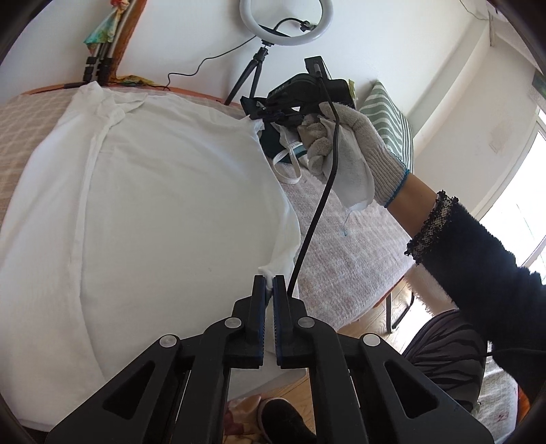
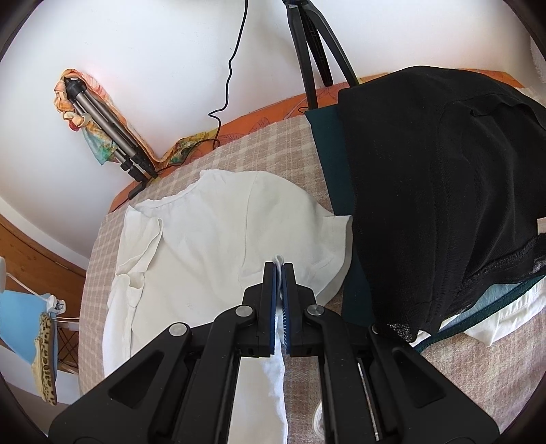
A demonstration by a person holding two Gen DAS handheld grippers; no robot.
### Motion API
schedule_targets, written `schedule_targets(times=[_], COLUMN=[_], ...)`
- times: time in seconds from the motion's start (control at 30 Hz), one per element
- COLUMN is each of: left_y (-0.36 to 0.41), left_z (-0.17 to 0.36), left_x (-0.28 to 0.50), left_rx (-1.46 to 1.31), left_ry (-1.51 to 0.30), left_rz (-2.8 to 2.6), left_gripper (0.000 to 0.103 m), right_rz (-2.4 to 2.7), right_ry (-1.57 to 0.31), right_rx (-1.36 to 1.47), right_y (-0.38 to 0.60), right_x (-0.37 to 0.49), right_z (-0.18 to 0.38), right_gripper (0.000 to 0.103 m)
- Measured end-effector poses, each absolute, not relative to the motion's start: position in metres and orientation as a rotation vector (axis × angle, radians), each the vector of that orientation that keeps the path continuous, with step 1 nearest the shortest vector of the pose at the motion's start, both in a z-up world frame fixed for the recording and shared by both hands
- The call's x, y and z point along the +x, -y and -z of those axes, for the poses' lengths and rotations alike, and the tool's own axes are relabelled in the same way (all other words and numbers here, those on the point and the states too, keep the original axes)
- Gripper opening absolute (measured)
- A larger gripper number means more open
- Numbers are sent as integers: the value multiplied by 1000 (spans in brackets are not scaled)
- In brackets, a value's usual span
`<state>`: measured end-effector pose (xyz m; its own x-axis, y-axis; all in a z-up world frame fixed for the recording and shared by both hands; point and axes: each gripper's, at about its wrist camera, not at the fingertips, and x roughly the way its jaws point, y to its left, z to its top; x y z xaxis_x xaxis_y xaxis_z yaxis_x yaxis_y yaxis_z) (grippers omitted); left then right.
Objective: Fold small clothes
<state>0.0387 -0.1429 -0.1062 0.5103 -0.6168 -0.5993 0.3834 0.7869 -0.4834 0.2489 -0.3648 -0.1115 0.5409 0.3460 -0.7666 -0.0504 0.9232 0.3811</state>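
A white shirt (image 1: pixel 163 191) lies spread on the checked bed cover (image 1: pixel 27 116). My left gripper (image 1: pixel 269 278) is shut on a corner of its near right edge. In the left wrist view my right gripper (image 1: pixel 269 111) sits at the shirt's far right edge, held by a gloved hand (image 1: pixel 361 150). In the right wrist view my right gripper (image 2: pixel 279 264) is shut on a fold of the white shirt (image 2: pixel 211 232), with fabric running back between the fingers.
A pile of clothes with a black mesh garment (image 2: pixel 443 191) on top lies right of the shirt. A ring light on a tripod (image 1: pixel 285 20) stands at the wall. A striped cushion (image 1: pixel 389 116) is at the right, the bed edge and wooden floor (image 1: pixel 368 324) below.
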Motion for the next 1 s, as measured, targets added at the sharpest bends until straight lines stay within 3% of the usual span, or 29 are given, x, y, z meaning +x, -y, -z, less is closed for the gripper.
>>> schedule_targets(times=[0.77,0.83,0.9,1.0], left_y=[80,80,82,81], left_z=[112,115,117,119], left_x=[6,8,9,11], left_rx=[-413,-416,-413,-419], left_ry=[-837,-840,-837,-839], left_rz=[487,490,500,516], left_gripper=[2,2,2,2], right_rz=[-376,-341,-276,-231], right_ry=[-937,-977,-988,-1037], right_rx=[130,191,239,312], right_y=[246,270,299,331], right_x=[266,270,272,275], right_z=[68,72,78,97], right_gripper=[4,17,38,39])
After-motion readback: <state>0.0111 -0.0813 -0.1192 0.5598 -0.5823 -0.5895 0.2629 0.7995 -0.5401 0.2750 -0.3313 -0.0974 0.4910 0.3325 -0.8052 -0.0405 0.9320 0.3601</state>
